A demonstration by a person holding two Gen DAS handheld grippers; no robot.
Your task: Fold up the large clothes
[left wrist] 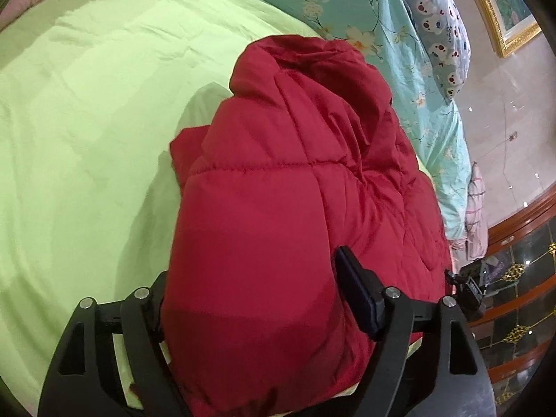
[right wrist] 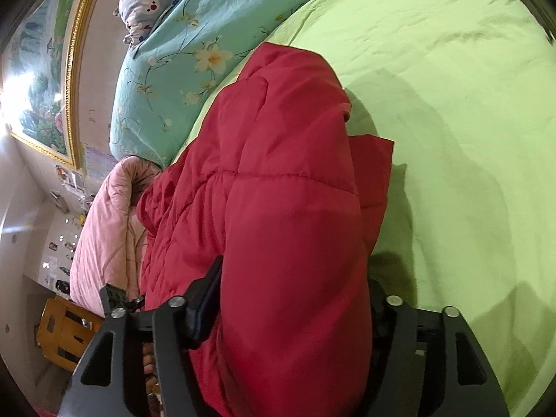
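Note:
A red quilted puffer jacket (left wrist: 278, 191) lies bunched and folded on a light green bed sheet (left wrist: 87, 121). My left gripper (left wrist: 253, 295) is closed around a thick fold of it; the right finger (left wrist: 358, 295) shows, the left one is hidden by fabric. In the right wrist view the same jacket (right wrist: 285, 226) fills the space between the fingers of my right gripper (right wrist: 295, 299), which grips a thick fold; the left finger (right wrist: 205, 295) shows, the right one is mostly hidden. The green sheet (right wrist: 451, 104) spreads to the right.
A teal floral quilt (left wrist: 382, 17) and a cartoon-print pillow (left wrist: 441, 34) lie at the bed's head. A pink quilt (right wrist: 104, 226) lies beside the jacket. A gold-framed picture (right wrist: 45, 80) hangs on the wall. A wooden stool (right wrist: 62, 333) stands on the floor. A dark wood cabinet (left wrist: 514, 278) stands beside the bed.

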